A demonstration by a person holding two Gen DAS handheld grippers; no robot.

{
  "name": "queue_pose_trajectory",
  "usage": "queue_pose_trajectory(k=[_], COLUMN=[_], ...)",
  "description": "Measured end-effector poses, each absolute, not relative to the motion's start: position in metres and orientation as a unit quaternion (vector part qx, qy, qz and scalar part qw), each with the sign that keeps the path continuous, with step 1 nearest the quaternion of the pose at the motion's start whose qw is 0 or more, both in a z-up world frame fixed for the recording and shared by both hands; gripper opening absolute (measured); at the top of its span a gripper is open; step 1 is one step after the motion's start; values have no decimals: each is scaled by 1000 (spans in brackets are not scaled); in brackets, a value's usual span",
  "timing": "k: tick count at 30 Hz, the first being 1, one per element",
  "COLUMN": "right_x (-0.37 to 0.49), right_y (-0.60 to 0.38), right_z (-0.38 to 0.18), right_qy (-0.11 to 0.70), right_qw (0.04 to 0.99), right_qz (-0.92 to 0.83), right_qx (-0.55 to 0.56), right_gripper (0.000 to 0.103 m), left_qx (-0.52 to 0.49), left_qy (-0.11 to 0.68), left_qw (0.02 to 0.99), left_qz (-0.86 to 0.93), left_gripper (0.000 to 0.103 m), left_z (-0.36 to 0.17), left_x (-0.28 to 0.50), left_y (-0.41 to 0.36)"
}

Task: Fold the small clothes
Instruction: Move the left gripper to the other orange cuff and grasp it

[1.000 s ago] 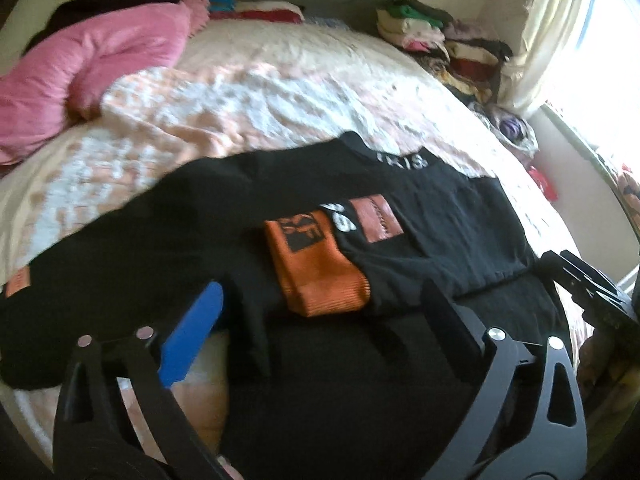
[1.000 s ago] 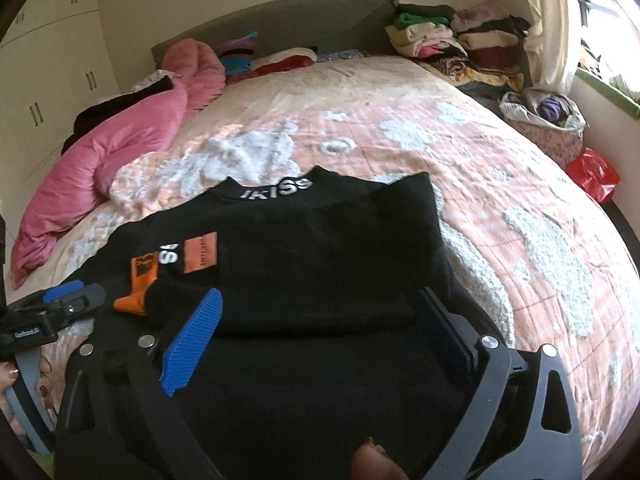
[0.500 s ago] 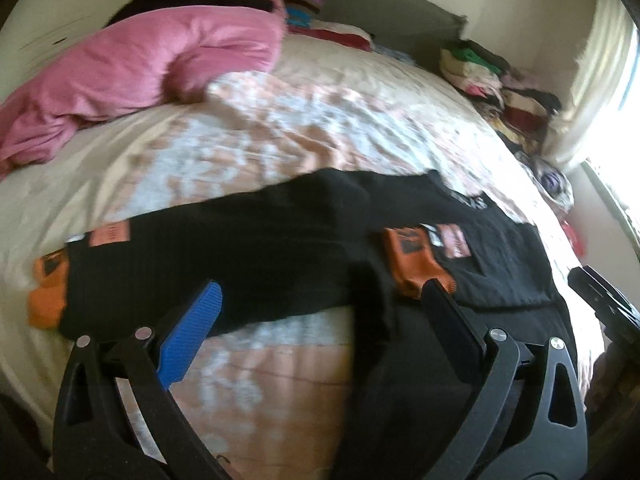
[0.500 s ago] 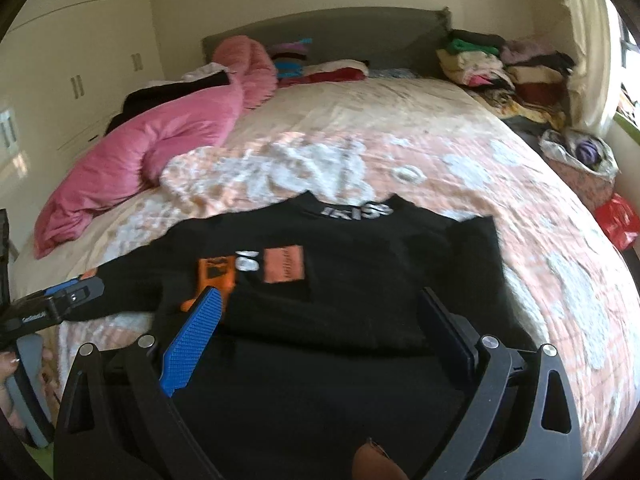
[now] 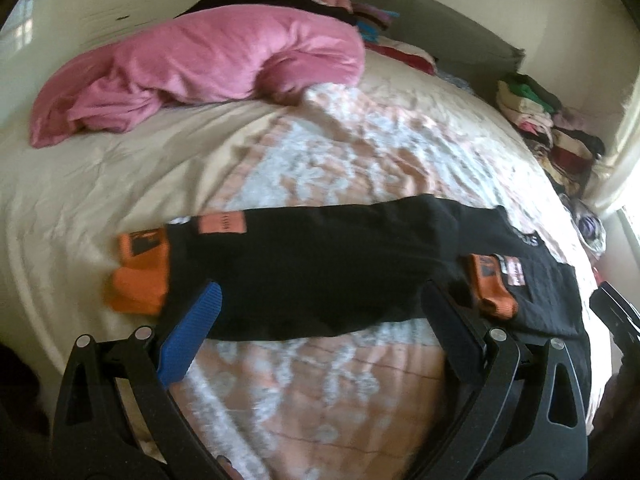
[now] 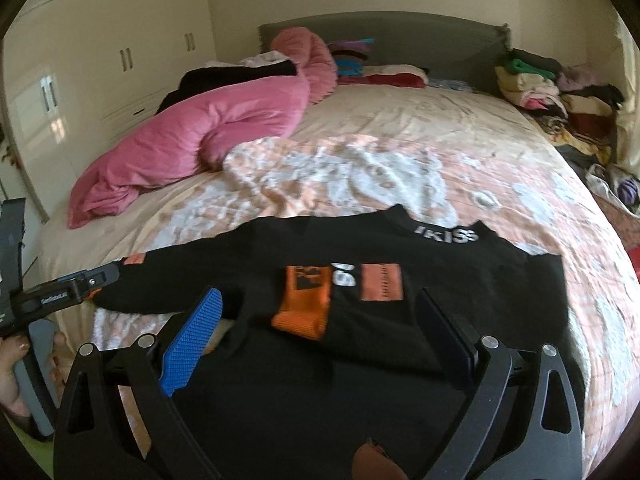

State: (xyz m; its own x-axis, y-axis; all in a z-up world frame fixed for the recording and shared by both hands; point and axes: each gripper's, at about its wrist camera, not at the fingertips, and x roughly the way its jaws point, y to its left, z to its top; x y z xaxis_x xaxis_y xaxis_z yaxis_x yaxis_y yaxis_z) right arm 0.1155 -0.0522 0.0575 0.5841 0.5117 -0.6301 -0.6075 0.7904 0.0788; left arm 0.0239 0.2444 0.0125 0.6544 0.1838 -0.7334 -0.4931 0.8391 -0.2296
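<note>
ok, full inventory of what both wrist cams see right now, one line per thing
black sweater: 1, black with orange cuffs and patches, flat on the near part of the bed, right sleeve folded across the chest, left sleeve stretched out sideways
pink duvet: 1, pink, bunched on the bed's far left
bedspread: 1, peach and white, covering the bed
clothes stack: 1 pile, mixed colours, far right by the headboard
headboard: 1, grey, far end
wardrobe: 1, cream, left wall
left gripper: 1, black with one blue pad, open over the stretched sleeve
right gripper: 1, same colours, open over the sweater body
</note>
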Motion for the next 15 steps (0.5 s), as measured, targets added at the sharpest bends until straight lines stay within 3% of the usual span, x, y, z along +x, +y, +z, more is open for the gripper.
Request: queue_pose_trajectory(k=[15], right_x=[83], right_y=[15], right_z=[58], right_qy=[326], right_qw=[853], right_qz=[392], right_qx=[-110], right_gripper=[96], left_qx=[-300], left_qy=[385], left_qw=[837], left_qz=[246], left_gripper=[94], left_z=[-12], left_x=[-5], left_y=[305])
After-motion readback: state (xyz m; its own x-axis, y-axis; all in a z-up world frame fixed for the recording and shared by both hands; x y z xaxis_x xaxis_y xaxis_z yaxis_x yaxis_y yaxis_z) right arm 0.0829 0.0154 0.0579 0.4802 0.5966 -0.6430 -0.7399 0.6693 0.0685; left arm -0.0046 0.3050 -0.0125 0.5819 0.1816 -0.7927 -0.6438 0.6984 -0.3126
